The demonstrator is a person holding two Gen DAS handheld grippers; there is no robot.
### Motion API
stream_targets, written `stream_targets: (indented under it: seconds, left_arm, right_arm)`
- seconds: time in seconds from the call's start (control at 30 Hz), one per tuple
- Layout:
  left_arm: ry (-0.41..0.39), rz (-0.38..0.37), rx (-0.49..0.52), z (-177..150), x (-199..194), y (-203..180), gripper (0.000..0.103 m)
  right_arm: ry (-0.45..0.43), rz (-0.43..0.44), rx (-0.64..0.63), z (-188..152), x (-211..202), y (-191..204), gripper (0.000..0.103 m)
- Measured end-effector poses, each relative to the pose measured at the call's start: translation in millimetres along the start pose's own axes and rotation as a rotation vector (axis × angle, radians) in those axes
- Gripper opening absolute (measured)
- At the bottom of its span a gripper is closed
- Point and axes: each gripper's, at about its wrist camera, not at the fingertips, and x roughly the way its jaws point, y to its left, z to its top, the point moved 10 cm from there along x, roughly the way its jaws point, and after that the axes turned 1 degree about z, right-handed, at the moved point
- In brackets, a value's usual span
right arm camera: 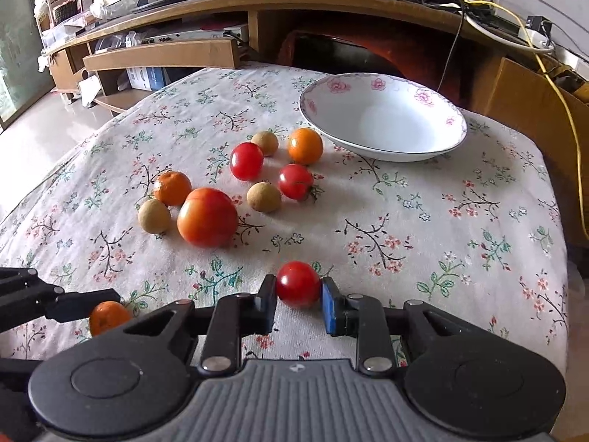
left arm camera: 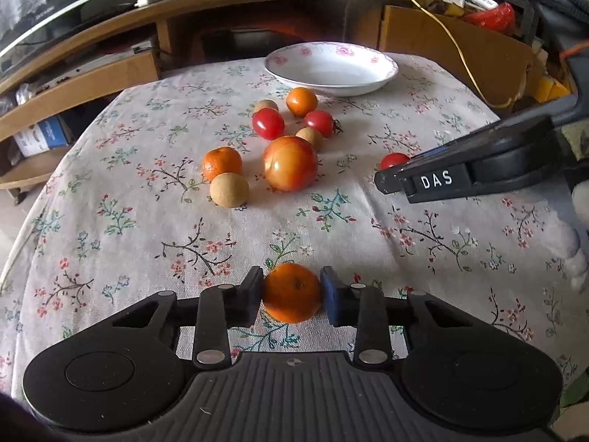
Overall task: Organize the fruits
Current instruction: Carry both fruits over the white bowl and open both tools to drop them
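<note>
My left gripper (left arm camera: 292, 293) is shut on a small mandarin (left arm camera: 292, 292) just above the flowered tablecloth; it also shows in the right wrist view (right arm camera: 108, 316). My right gripper (right arm camera: 299, 294) is shut on a cherry tomato (right arm camera: 298, 283), which shows in the left wrist view (left arm camera: 394, 160) too. A white bowl (left arm camera: 383, 62) with pink flowers stands empty at the far side. Between it and me lie loose fruits: a large tomato (left arm camera: 291, 164), two mandarins (left arm camera: 222, 162) (left arm camera: 302, 101), two cherry tomatoes (left arm camera: 268, 122) (left arm camera: 319, 122) and three longans (left arm camera: 229, 189).
The table (left arm camera: 110, 221) is small, with its edges close on the left, right and far sides. A wooden TV stand (left arm camera: 110, 29) with cables stands behind it. A cardboard box (left arm camera: 452, 48) sits at the far right.
</note>
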Motion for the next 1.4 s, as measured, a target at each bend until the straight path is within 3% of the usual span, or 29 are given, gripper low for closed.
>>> stream_targets:
  seconds: [0.17, 0.3, 0.43, 0.53, 0.9, 1.4]
  left_arm:
    - [0.0, 0.021, -0.021, -3, -2, 5, 0.05]
    - [0.032, 0.001, -0.042, 2, 0, 4, 0.042]
    - [0.028, -0.017, -0.025, 2, 0, 2, 0.041]
    - [0.036, -0.046, -0.074, 8, 2, 7, 0.04]
    - [-0.056, -0.097, -0.146, 87, 20, 13, 0.04]
    - [-0.11, -0.096, -0.083, 179, 87, 2, 0.04]
  right_arm:
    - [0.016, 0.002, 0.013, -3, -3, -1, 0.026]
    - [0.019, -0.008, 0.009, -2, -7, 1, 0.026]
    - [0.007, -0.015, 0.006, 2, -12, 2, 0.026]
    - [0.007, -0.018, 0.032, 2, -13, -5, 0.026]
    - [-0.032, -0.016, 0.143, 38, -6, -35, 0.026]
    - [-0.076, -0.043, 0.168, 110, 33, -85, 0.026]
